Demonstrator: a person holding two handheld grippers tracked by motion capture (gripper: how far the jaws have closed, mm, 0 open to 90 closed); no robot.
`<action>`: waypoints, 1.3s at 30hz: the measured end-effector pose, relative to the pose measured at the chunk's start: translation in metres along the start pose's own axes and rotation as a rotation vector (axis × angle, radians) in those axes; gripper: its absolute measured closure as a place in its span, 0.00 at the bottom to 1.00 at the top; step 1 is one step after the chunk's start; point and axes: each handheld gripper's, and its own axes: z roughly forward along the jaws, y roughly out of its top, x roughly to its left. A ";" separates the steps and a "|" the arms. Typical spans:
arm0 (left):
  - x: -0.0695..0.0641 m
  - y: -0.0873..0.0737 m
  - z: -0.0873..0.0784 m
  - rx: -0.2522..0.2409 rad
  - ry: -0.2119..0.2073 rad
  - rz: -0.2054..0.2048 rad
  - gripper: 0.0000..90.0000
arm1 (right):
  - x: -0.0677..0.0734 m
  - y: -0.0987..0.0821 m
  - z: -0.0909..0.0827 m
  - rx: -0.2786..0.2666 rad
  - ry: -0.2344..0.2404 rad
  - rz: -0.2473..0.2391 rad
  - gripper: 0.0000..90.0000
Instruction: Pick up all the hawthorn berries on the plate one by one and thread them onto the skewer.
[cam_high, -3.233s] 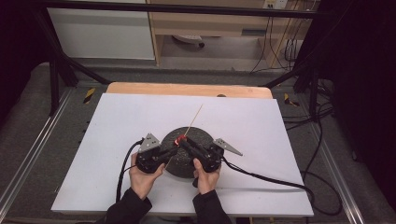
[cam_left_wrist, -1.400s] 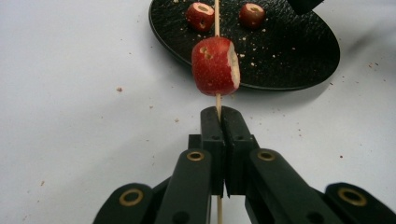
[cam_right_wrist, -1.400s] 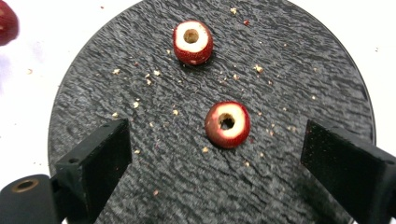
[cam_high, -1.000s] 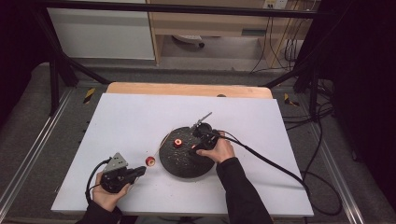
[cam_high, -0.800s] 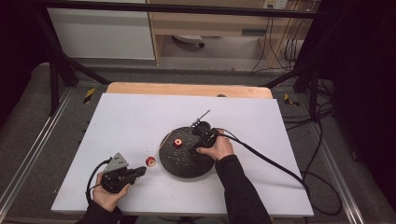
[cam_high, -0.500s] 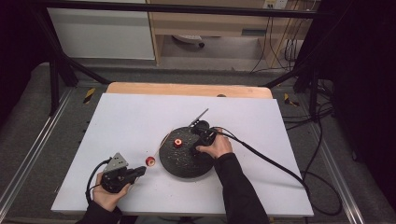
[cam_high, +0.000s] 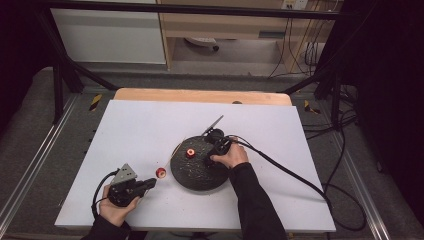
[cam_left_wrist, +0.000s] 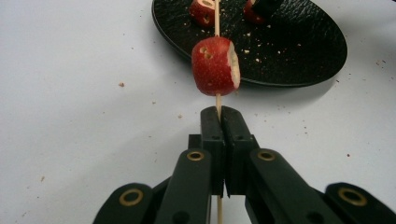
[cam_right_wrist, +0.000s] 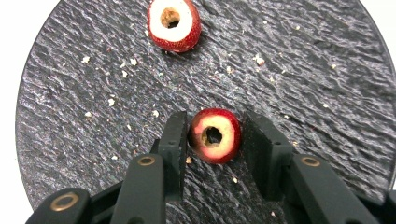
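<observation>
My left gripper (cam_left_wrist: 219, 112) is shut on a thin wooden skewer (cam_left_wrist: 217, 99) that carries one red fruit piece (cam_left_wrist: 215, 66) just past the jaws. In the high view that gripper (cam_high: 148, 183) lies low at the table's front left, and the skewered piece (cam_high: 160, 172) hangs beside the black round plate (cam_high: 192, 177). My right gripper (cam_right_wrist: 215, 120) stands open over the plate (cam_right_wrist: 303, 70), its jaws on either side of a cored red piece (cam_right_wrist: 215, 136). The left pad touches it and the right pad stands slightly off. A second cored piece (cam_right_wrist: 173, 23) lies farther up the plate.
The plate sits mid-table on a white board (cam_high: 125, 125) with a wooden strip (cam_high: 200, 95) along its far edge. Crumbs dot the plate and board. A black cable (cam_high: 295, 175) trails right from the right gripper. Metal frame rails (cam_high: 30, 165) flank the table.
Since 3.2 s ago the left gripper has drawn away from the plate to the front left with the skewer. The right gripper stayed over the plate, barely shifting in the last second.
</observation>
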 end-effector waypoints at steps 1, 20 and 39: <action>0.000 0.000 0.000 0.000 0.000 0.000 0.98 | 0.000 0.000 0.000 0.000 0.001 -0.001 0.69; -0.001 0.000 0.000 -0.003 0.002 0.002 0.98 | -0.002 0.001 -0.004 -0.012 0.004 0.026 0.70; -0.002 0.000 -0.001 -0.006 0.007 0.013 0.98 | 0.016 -0.008 -0.038 -0.225 0.054 0.067 0.70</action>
